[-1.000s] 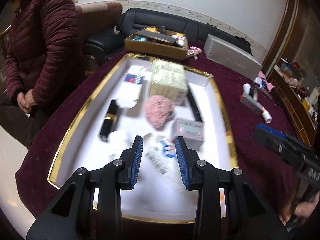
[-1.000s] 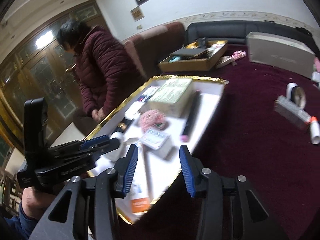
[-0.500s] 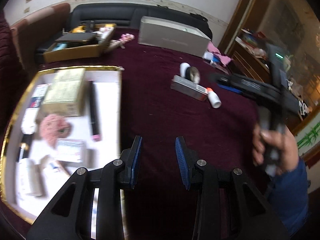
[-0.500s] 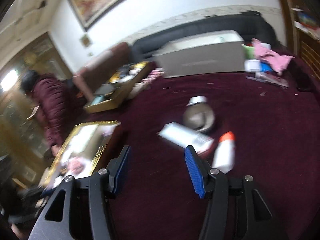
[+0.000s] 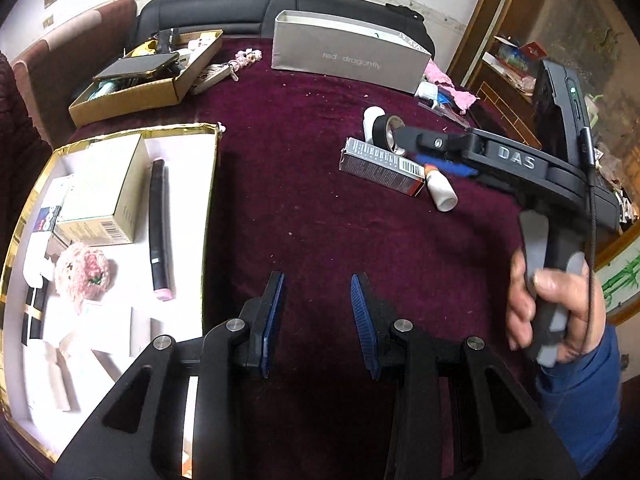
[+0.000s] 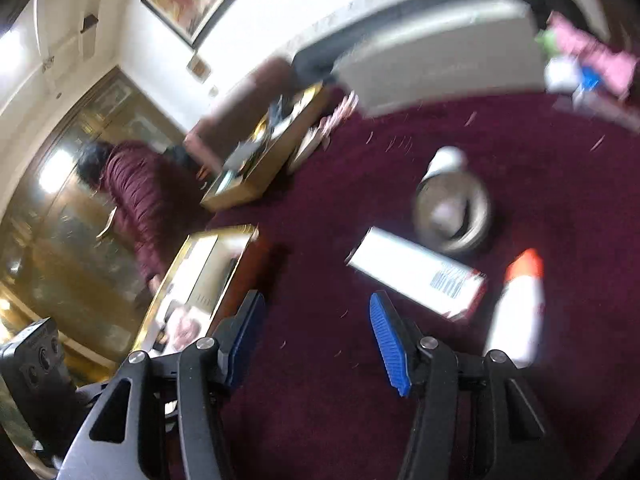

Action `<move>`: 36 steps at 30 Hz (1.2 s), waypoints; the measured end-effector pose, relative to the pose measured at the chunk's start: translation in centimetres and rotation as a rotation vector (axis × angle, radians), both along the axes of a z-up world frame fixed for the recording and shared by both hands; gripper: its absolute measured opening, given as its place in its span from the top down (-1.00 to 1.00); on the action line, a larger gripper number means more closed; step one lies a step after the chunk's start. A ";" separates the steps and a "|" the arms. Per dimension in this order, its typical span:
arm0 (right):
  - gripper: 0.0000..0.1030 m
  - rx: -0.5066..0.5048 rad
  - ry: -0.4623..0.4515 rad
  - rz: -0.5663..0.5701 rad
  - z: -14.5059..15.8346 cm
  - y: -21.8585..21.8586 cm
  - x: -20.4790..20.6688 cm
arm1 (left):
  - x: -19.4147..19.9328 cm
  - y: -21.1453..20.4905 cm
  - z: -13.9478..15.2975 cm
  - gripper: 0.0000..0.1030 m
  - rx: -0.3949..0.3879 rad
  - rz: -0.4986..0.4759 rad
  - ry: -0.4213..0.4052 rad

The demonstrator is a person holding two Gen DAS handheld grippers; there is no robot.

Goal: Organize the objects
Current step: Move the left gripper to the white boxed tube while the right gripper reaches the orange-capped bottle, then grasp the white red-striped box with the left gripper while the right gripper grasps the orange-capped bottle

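both the right gripper (image 6: 320, 332) and left gripper (image 5: 318, 318) gape empty; the long silver cardboard carton (image 6: 416, 272) looks light, stiff, best pinched across its narrow sides.

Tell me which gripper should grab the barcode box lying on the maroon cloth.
Right. The right gripper is open, close above the barcode box; in the left wrist view its fingers reach over the box. The left gripper, also open, hovers farther away.
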State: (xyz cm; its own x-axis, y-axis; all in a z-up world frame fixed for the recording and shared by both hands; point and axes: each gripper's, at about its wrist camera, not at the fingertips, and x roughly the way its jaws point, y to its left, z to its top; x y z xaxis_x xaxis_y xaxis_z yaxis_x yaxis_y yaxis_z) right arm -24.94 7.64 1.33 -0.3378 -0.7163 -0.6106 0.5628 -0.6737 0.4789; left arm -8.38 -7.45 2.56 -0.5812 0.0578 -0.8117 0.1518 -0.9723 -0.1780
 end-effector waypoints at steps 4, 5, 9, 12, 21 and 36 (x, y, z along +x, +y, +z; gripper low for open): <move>-0.14 0.151 0.083 -0.119 -1.2 0.8 -2.1 | -0.5 1.0 -0.2 0.35 -0.003 -0.008 -0.008; -0.14 0.127 0.038 -0.104 -2.0 1.0 -2.6 | -0.7 1.1 -0.3 0.35 -0.002 -0.006 -0.011; -0.14 -0.054 -0.157 0.122 -3.1 0.2 -1.3 | -1.7 0.7 -0.3 0.35 0.001 0.025 -0.024; -0.14 -0.128 -0.131 0.083 -1.3 1.6 -0.7 | -3.2 0.5 -0.4 0.35 0.030 0.038 -0.041; -0.15 -0.086 -0.100 -0.155 -1.2 6.5 -1.8 | -10.1 2.1 -0.9 0.35 0.009 0.010 -0.110; -0.16 -0.008 -0.192 -0.260 -3.0 7.1 -4.1 | -15.3 2.9 -5.1 0.48 -0.134 0.034 -0.148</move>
State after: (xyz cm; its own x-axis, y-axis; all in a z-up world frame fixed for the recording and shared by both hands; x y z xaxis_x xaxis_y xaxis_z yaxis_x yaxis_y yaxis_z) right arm -29.04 14.78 -1.62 -0.3892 -0.6264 -0.6754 0.2712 -0.7786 0.5659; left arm -23.72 -4.50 -2.53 -0.4551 -0.0745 -0.8873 0.2001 -0.9796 -0.0204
